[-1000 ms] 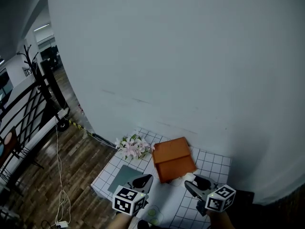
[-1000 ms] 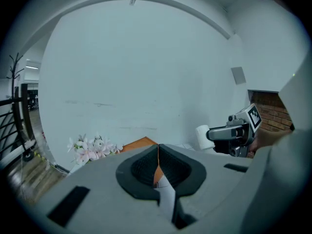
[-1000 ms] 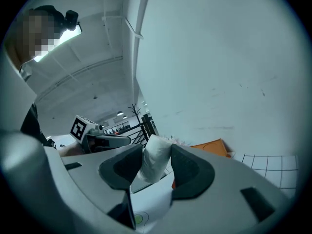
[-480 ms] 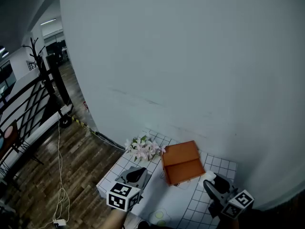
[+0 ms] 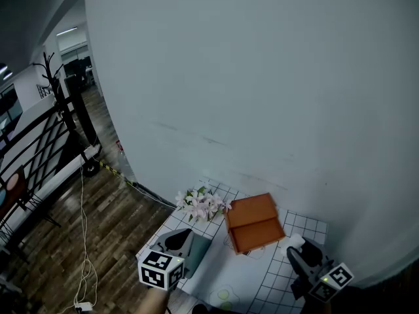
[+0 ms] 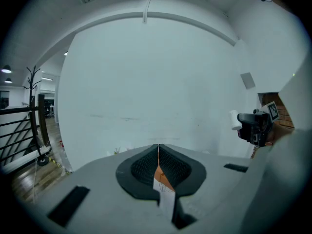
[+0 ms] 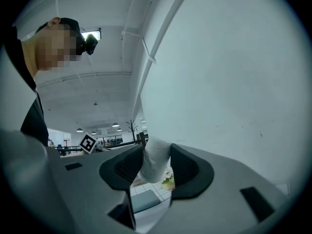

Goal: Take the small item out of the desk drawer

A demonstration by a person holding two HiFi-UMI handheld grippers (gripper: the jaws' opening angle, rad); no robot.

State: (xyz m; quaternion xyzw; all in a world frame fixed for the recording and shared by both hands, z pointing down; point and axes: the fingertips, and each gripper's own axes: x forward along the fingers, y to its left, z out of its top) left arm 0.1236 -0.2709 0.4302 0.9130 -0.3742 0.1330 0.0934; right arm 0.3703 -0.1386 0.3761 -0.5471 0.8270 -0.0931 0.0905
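Observation:
The orange drawer box (image 5: 254, 222) stands on the white gridded table (image 5: 275, 286) near the wall. My right gripper (image 5: 300, 246) is lifted to the right of the box, shut on a small white item (image 5: 296, 241). In the right gripper view that white item (image 7: 156, 161) sits pinched between the two dark pads (image 7: 187, 172). My left gripper (image 5: 178, 239) hovers left of the box over a teal mat, its jaws shut and empty. In the left gripper view the left gripper (image 6: 158, 147) shows a sliver of the orange box (image 6: 161, 178) below its closed tips, and the right gripper (image 6: 253, 126) holds the white item (image 6: 236, 121).
A bunch of pale pink flowers (image 5: 201, 205) lies at the table's back left beside the box. A teal mat (image 5: 196, 248) lies under the left gripper. A small green thing (image 5: 224, 296) sits at the front edge. The white wall (image 5: 262, 97) rises right behind the table.
My right gripper has drawn back to the right, away from the orange box, with the white item in it. The left gripper has moved left and lower.

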